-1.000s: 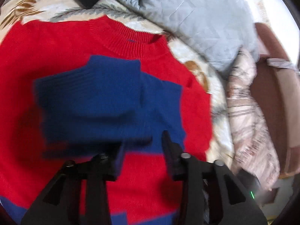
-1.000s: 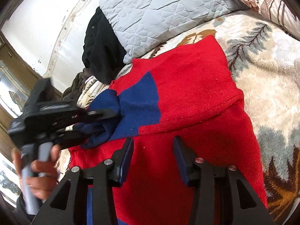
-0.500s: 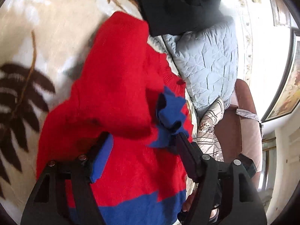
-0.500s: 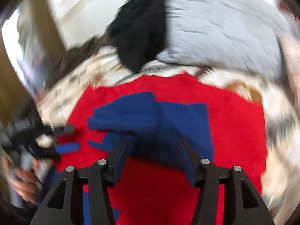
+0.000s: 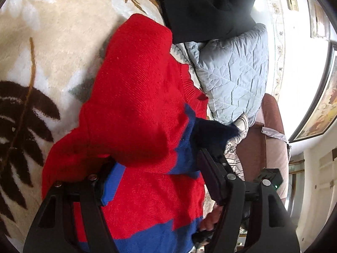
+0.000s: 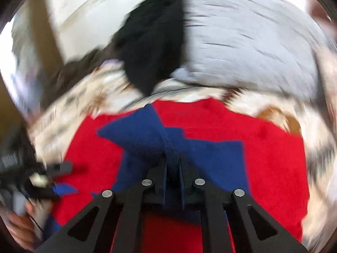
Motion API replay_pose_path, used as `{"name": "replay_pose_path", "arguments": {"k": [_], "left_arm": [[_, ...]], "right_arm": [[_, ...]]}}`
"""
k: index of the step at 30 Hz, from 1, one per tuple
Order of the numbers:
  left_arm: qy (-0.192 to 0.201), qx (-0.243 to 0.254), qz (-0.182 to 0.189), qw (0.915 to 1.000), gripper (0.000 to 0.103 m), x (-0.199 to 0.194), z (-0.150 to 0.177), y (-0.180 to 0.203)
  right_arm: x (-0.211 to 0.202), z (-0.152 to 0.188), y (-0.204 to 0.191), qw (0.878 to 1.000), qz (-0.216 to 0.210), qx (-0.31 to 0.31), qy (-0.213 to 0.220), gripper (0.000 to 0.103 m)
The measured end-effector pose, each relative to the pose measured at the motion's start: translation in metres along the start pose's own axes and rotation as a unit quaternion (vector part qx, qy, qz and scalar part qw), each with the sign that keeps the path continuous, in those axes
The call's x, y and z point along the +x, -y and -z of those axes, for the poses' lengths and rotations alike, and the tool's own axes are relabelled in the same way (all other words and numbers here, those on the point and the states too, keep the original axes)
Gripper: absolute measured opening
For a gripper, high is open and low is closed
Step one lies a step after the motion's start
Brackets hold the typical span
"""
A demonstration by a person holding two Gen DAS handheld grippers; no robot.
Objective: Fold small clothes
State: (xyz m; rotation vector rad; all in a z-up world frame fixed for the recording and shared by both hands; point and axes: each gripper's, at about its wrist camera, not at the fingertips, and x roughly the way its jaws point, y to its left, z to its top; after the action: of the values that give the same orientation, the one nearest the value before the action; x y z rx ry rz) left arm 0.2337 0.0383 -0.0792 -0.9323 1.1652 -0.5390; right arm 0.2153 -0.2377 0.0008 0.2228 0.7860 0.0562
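A red and blue knitted sweater (image 5: 137, 109) lies spread on a bed covered by a cream blanket with a brown leaf pattern (image 5: 42, 48), its neck end toward a pale grey quilted pillow (image 5: 233, 73) that has a black garment (image 5: 206, 8) heaped against it. The right gripper (image 6: 172, 168) has its fingers pressed together on a bunch of the sweater's blue knit (image 6: 160, 139), which rises in a small peak from the red body just ahead of the tips; that view is badly smeared, so finer detail of the fold is beyond telling. The left gripper (image 5: 155, 168) sits low over the sweater's near side with its fingers spread wide; red and blue knit lies between them, with a blue edge against the left finger and the right finger (image 5: 210, 175) beside a dark blue cuff, but I cannot tell whether either actually presses on the cloth. A thick fold of red fabric humps up just in front of that gripper. In the right wrist view the left gripper shows blurred at the left edge, held by a hand (image 6: 19, 229), next to a small blue piece of the sweater. Beyond the pillow stand a brown upholstered chair (image 5: 271, 139) and a framed picture (image 5: 324, 113) on the wall.
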Motion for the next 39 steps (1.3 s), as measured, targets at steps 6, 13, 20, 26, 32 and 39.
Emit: {"name": "replay_pose_path", "arguments": {"k": [6,13,20,26,32,39], "left_arm": [[0.001,0.013,-0.013,0.9998,0.069,0.004,0.001,0.005],[0.008,0.053,-0.053,0.9972,0.069,0.010,0.006,0.018],[0.014,0.089,-0.077,0.9930,0.069,0.016,0.010,0.028],[0.006,0.091,-0.079,0.9927,0.069,0.017,0.010,0.029],[-0.038,0.130,-0.062,0.9889,0.069,0.017,0.023,0.039],[-0.024,0.187,0.006,0.9821,0.070,-0.002,0.021,0.065]], "right_arm": [[-0.020,0.017,0.087,0.988,0.003,0.157,0.000,0.006],[-0.032,0.054,0.146,0.959,-0.019,0.283,-0.008,0.014],[-0.011,0.038,0.148,0.953,-0.015,0.302,-0.014,0.021],[-0.041,0.033,0.142,0.954,-0.028,0.293,0.048,0.007],[-0.027,0.064,0.162,0.948,-0.004,0.317,-0.002,0.007],[-0.077,0.044,0.133,0.965,0.017,0.254,0.068,0.013]]}}
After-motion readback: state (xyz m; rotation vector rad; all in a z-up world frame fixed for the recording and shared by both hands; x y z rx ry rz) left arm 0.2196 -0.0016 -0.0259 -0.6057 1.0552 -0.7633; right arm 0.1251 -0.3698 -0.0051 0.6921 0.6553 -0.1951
